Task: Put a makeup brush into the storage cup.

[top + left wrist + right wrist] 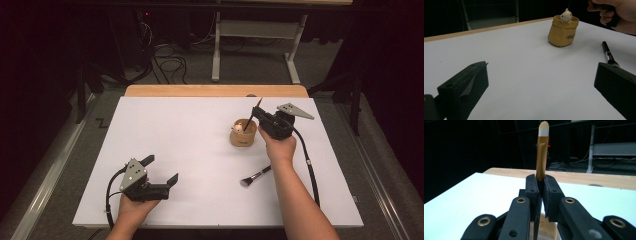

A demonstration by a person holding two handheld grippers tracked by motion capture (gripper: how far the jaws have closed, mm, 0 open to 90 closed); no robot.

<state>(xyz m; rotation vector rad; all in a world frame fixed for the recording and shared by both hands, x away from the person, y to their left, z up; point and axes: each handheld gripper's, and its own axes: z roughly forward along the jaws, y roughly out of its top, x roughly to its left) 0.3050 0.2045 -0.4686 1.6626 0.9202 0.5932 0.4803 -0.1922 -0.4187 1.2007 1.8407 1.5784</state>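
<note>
A tan cup [243,134] with a small white figure on its rim stands right of centre on the white mat [190,150]. My right gripper [256,114] hovers just above the cup, shut on a slim brush [259,102]. In the right gripper view that brush [542,152] stands upright between the pads of my right gripper [541,187], gold ferrule and white tip up, black handle running down toward the cup [544,230]. A second brush [256,176] lies flat on the mat near the right forearm. My left gripper [161,169] rests open at the near left.
In the left gripper view, the open jaws of the left gripper [541,80] frame bare mat, with the cup [562,31] and loose brush [607,53] farther off. A wooden table edge [215,90] borders the mat at the back. Table legs and cables stand beyond.
</note>
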